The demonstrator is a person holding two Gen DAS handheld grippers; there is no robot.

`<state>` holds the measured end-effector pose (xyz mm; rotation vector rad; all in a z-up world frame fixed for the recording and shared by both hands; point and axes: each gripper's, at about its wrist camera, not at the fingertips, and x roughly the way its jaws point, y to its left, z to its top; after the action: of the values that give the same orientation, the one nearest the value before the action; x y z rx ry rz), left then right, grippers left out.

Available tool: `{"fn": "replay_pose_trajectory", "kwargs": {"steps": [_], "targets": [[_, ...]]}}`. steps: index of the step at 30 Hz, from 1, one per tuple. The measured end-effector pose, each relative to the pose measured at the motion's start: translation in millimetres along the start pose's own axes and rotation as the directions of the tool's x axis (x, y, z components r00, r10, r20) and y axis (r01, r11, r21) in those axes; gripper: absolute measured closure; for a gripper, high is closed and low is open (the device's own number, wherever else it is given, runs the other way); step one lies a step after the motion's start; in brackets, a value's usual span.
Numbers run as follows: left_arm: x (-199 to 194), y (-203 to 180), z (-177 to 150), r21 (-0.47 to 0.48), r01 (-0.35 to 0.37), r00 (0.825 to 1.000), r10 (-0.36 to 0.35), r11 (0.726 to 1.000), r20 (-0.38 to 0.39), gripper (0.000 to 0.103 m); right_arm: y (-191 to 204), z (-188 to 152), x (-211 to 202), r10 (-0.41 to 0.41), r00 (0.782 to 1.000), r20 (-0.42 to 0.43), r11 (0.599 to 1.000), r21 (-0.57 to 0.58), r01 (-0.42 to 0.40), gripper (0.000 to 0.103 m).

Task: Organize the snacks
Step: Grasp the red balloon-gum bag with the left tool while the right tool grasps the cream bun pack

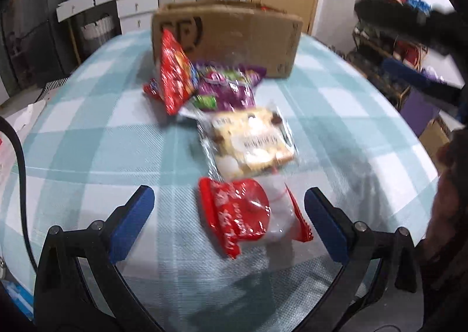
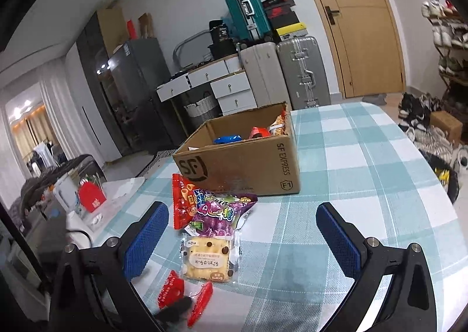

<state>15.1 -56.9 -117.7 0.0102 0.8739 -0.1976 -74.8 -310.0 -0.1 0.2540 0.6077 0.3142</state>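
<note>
Left gripper [image 1: 229,225]: blue-padded jaws spread wide, holding nothing; it hangs over the near edge of the table with the red-and-clear packet between its fingers, touching neither pad.
Right gripper [image 2: 242,238]: jaws wide apart too, empty, above the near part of the table.
Red-and-clear packet [image 1: 248,215]: lies flat, nearest the near edge, just in front of the biscuit pack.
Biscuit pack [image 2: 208,260]: clear wrapper, pale biscuits, flat on the cloth, its far end touching the purple bag.
Purple bag [image 2: 218,213]: rests between the biscuit pack and the box.
Red bag [image 2: 182,201]: leans just left of the purple bag, overlapping it.
Cardboard box [image 2: 245,165]: open-topped, towards the far edge, with several packets already inside.
Table [image 2: 365,174]: covered in a teal-and-white checked cloth.
</note>
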Motion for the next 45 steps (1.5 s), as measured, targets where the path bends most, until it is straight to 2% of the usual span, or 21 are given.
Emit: {"fn": "replay_pose_trajectory", "kwargs": {"steps": [5,11,14,17,21,24,29,35,39,42,45], "targets": [[15,-5,3,-0.006,-0.034,0.999,0.034,0.999,-0.014,0.001,4,0,-4,0.004,1.0,0.011,1.0,-0.018,-0.004,0.0],[24,-3,3,-0.018,-0.036,0.999,0.035,0.999,-0.034,0.002,5,-1,-6,0.007,1.0,0.004,1.0,-0.022,-0.007,0.0],[22,-2,2,-0.019,-0.022,1.0,0.021,1.0,-0.02,0.014,3,-1,-6,0.002,1.0,0.003,1.0,-0.012,-0.002,0.0],[22,0,3,-0.025,-0.012,1.0,0.012,1.0,-0.017,0.02,0,-1,-6,-0.001,1.0,0.0,1.0,-0.002,0.001,0.0],[12,3,2,-0.023,0.019,1.0,-0.019,1.0,-0.016,0.042,-2,-2,-7,-0.007,1.0,-0.008,1.0,0.01,0.007,0.0],[8,7,0,-0.022,0.043,0.999,-0.043,0.999,-0.016,0.052,-3,-2,-5,-0.019,1.0,-0.012,1.0,0.008,0.019,0.0],[2,15,-1,-0.056,0.108,0.994,-0.109,0.993,-0.021,0.055,-3,-5,-2,-0.036,0.999,-0.031,0.999,0.001,0.036,0.0],[-12,22,-1,-0.062,0.132,0.991,-0.132,0.989,0.002,0.056,-8,-8,5,-0.058,0.996,-0.063,0.998,0.016,0.059,0.0],[-26,43,8,-0.101,0.157,0.988,-0.155,0.982,0.025,0.056,-12,-10,12,-0.059,0.993,-0.101,0.997,0.036,0.063,0.0],[-39,62,23,-0.123,0.149,0.987,-0.141,0.981,0.076,0.057,-12,-12,17,-0.06,0.991,-0.122,0.997,0.035,0.064,0.0],[-52,76,41,-0.117,0.11,0.987,-0.094,0.987,0.13,0.057,-8,-15,24,-0.062,0.987,-0.149,0.998,0.015,0.065,0.0]]}}
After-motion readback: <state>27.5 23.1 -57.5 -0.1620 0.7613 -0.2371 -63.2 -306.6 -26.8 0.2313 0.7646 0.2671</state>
